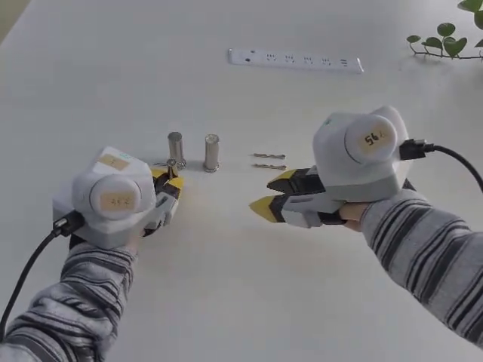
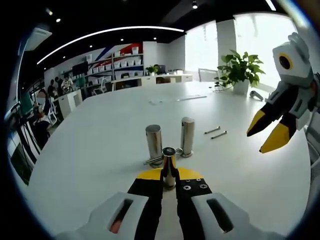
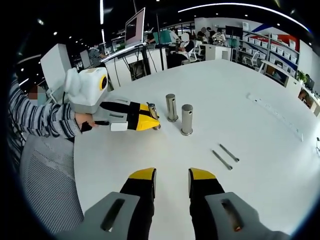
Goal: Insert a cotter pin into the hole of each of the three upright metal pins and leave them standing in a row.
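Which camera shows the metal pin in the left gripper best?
The left gripper view: the metal pin stands close, clamped in the left gripper. The head view shows its top beside the gripper; the right gripper view shows it small, partly hidden.

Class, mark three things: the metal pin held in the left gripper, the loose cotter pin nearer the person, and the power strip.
held metal pin [image 2: 169,167]: left gripper view, middle of its shaft.
cotter pin [image 1: 269,167]: head view, middle of its length.
power strip [image 1: 294,60]: head view, middle of its top face.
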Tool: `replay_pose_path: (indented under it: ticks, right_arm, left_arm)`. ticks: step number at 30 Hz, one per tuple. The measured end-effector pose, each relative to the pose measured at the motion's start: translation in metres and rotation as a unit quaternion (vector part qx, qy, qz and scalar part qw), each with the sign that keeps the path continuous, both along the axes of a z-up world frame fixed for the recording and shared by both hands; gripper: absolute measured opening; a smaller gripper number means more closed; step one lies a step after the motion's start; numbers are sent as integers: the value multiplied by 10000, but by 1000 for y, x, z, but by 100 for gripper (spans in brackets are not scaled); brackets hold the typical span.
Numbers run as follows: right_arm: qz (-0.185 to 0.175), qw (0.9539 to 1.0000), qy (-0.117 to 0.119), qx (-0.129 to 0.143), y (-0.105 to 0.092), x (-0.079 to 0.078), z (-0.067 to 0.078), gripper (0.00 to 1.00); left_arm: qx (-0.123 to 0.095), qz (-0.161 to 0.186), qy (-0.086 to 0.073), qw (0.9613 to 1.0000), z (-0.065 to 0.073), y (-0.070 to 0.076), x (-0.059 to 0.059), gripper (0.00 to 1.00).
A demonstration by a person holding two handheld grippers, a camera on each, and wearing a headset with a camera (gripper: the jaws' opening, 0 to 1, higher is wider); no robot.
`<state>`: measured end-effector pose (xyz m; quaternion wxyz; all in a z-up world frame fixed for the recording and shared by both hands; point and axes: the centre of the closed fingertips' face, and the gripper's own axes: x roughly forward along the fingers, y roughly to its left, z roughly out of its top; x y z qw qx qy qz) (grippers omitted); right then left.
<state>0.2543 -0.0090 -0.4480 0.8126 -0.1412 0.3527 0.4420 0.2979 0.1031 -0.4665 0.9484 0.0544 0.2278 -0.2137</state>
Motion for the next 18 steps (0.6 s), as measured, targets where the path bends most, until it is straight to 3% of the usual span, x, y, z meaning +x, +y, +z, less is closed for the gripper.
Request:
replay_pose_path:
  ticks: [11,18]
  right_arm:
    - [-38,10000,32,21,0,-2,-1,22]
    - [-96,9999,13,74,-1,1,-2,23]
  left_arm:
    - [28,29,100,9999,-6,3,0,6]
    - [-45,-7,168,9998,-9,4,-2,15]
